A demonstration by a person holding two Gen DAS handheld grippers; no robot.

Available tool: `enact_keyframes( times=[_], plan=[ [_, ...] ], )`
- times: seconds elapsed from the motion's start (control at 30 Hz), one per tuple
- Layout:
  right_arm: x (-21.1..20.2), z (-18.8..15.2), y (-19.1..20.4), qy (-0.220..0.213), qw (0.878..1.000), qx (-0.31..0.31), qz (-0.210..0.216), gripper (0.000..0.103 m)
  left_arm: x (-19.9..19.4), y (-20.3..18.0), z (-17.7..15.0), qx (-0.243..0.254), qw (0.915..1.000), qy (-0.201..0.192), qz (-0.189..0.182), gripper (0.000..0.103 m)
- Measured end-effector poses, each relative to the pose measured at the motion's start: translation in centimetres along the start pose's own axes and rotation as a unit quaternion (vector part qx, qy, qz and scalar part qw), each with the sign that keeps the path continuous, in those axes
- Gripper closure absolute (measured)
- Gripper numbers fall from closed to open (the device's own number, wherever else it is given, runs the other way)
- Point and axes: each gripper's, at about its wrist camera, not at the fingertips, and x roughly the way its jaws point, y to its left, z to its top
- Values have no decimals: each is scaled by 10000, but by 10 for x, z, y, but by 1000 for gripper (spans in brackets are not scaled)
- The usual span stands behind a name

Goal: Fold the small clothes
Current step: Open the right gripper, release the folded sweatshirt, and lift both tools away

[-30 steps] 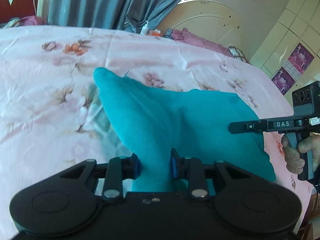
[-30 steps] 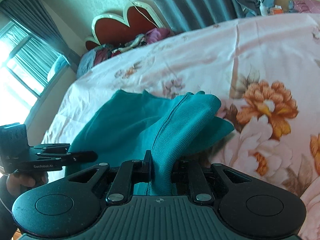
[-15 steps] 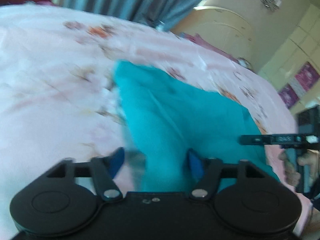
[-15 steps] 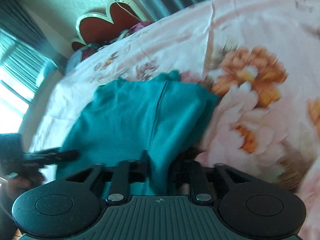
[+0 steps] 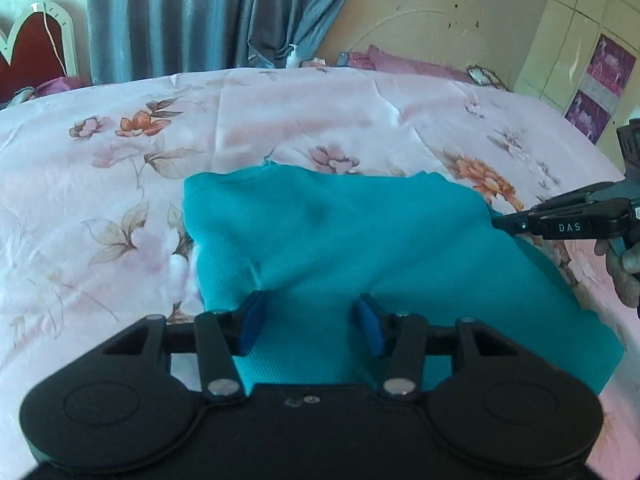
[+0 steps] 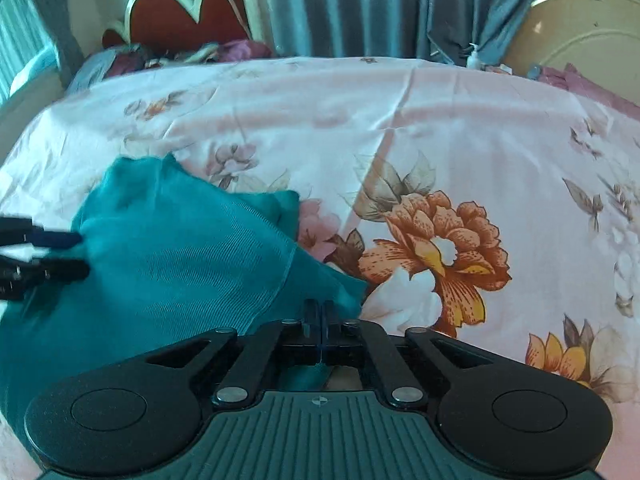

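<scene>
A small teal knit garment (image 5: 352, 248) lies folded on the pink floral bedsheet (image 5: 280, 120). My left gripper (image 5: 312, 324) is open, its blue pads apart over the garment's near edge, gripping nothing. My right gripper (image 6: 322, 320) has its fingers closed together at the garment's right corner (image 6: 344, 296), with a bit of teal cloth showing behind them. In the left wrist view the right gripper (image 5: 500, 224) touches the garment's right edge. In the right wrist view the garment (image 6: 168, 264) lies to the left, with the left gripper (image 6: 76, 254) open at its far edge.
The bed carries large orange flower prints (image 6: 436, 252). A red heart-shaped headboard (image 6: 188, 12), grey-blue curtains (image 5: 200, 12), piled clothes (image 6: 180, 50) and a pink pillow (image 5: 408, 66) lie at the far side. A cream wardrobe (image 5: 580, 40) stands at the right.
My left gripper opened and let go of the garment. The lifted teal cloth came down and now lies flatter on the bed. My right gripper lowered with its corner.
</scene>
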Motion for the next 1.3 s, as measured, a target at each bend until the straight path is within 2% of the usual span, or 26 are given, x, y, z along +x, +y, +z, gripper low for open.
enact_keyframes(
  times=[0.13, 0.23, 0.3, 0.37, 0.5, 0.57, 0.63, 0.73, 0.87, 1.0, 1.07, 1.13, 1.3],
  plan=[
    [-14, -3, 3, -71, 9999, -59, -140, 103, -17, -2, -2, -46, 9999, -87, 30, 54],
    [-48, -12, 15, -306, 9994, -103, 124, 103, -52, -12, -12, 55, 9991, -414, -44, 54],
    [-69, -26, 33, -328, 9983, -359, 317, 103, -64, -22, -23, 48, 9991, -430, -49, 58],
    [-87, -46, 53, -268, 9964, -633, 489, 103, -73, -35, -36, 112, 9993, -356, 51, 69],
    [-108, -85, 84, -212, 9922, -1069, 600, 103, -90, -59, -64, 174, 9987, -386, 272, 68],
    [-104, -100, 92, -148, 9901, -1311, 488, 103, -86, -68, -77, 399, 9980, -240, 439, 69],
    [-90, -111, 91, -26, 9899, -1417, 50, 103, -78, -72, -89, 512, 9972, -87, 529, 68],
    [-84, -116, 83, -54, 9918, -1273, 26, 103, -81, -73, -102, 500, 9968, -145, 611, 67],
    [-86, -123, 84, -117, 9924, -1223, -22, 103, -88, -65, -118, 97, 9981, -116, 600, 67],
    [-89, -123, 74, -122, 9956, -926, 88, 103, -98, -71, -128, 79, 9969, -132, 776, 67],
    [-103, -121, 73, -254, 9968, -741, 150, 103, -106, -75, -128, 36, 9959, -120, 892, 65],
    [-124, -121, 74, -565, 9962, -641, 194, 103, -116, -80, -125, -31, 9943, -201, 1047, 62],
    [-158, -130, 72, -674, 9972, -319, 78, 103, -138, -103, -118, -234, 9913, -429, 1225, 55]
  ],
)
